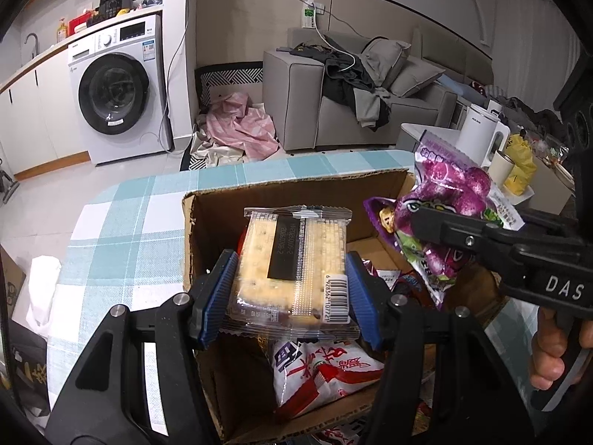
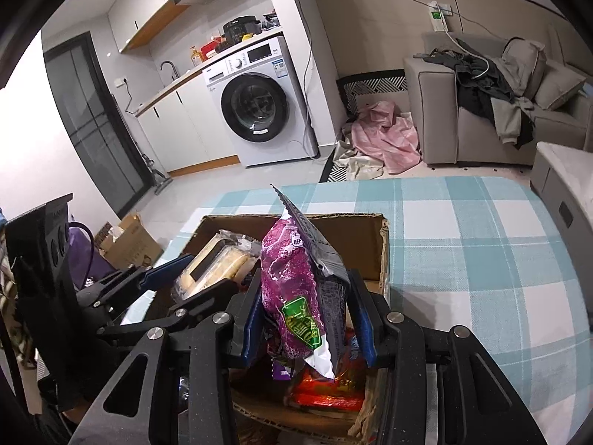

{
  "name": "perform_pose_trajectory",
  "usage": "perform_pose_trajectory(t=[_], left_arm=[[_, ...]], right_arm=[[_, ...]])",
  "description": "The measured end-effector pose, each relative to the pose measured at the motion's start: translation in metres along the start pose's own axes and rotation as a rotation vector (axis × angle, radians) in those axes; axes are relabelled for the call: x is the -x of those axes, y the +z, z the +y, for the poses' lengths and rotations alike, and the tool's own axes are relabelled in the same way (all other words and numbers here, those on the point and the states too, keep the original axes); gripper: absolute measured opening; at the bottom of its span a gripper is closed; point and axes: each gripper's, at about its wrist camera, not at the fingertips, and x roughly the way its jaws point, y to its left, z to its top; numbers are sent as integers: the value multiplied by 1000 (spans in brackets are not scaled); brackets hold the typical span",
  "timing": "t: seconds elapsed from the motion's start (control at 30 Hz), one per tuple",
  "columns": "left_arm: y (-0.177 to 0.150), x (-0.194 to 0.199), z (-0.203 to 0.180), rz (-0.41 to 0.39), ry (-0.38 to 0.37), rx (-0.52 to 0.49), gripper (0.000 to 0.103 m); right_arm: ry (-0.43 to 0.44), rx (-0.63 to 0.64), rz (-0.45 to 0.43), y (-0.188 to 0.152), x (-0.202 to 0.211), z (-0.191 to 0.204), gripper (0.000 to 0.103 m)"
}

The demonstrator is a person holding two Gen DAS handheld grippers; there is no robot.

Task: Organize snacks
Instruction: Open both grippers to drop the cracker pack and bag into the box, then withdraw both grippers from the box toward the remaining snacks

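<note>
Left wrist view: cracker pack [image 1: 292, 263] sits clamped between left gripper [image 1: 292, 296] jaws.

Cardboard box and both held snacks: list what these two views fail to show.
- Cardboard box floor: left wrist view, covered by the cracker pack in the left claw and loose packets.
- Box near wall: right wrist view, behind the right claw.
- Purple snack bag label: right wrist view, crumpled, too small to read.
- Red packet: right wrist view, mostly under the bag; print unreadable.
- Box's near-left corner: left wrist view, behind the claw frame.
</note>
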Motion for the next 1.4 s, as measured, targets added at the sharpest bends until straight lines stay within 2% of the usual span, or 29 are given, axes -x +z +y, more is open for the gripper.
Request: perform_pose_trajectory(t=[0.2, 0.33, 0.47, 0.53, 0.6, 0.7, 0.73, 0.8, 0.83, 0.87, 0.9, 1.07, 1.17, 1.4], left_arm=[[2, -4, -2, 4, 1, -8, 56], [3, 1, -2, -2, -25, -4, 56], [6, 8, 0, -13, -19, -3, 57], [5, 14, 1, -14, -27, 5, 60], [3, 21, 2, -15, -20, 7, 70], [1, 34, 5, -27, -30, 19, 83], [0, 38, 7, -29, -34, 24, 85], [-3, 50, 9, -31, -34, 31, 88], [-5, 56, 10, -29, -25, 34, 90], [-7, 62, 11, -29, -20, 36, 97], [-9, 70, 12, -34, -23, 39, 102], [-21, 105, 13, -66, -6, 31, 102], [-31, 121, 18, -61, 1, 39, 102], [-55, 142, 22, -45, 29, 48, 102]], right_arm=[[-48, 18, 5, 0, -9, -1, 42], [-45, 15, 7, -1, -7, 0, 42], [-32, 7, -8, -1, 1, 0, 44], [-36, 16, -34, -2, 9, 1, 47], [-41, 21, -45, -1, 15, 1, 47], [-44, 27, -48, -2, 25, 1, 53], [-47, 29, -43, -3, 28, 1, 57], [-41, 26, -41, -6, 35, 0, 71], [-39, 22, -46, -8, 39, 0, 83], [-35, 17, -50, -10, 43, -1, 94], [-31, 9, -46, -12, 49, -2, 97], [2, -22, 0, -24, 66, -3, 102], [-22, -17, -4, -34, 77, -1, 103], [-14, -29, 28, -59, 86, -1, 102]])
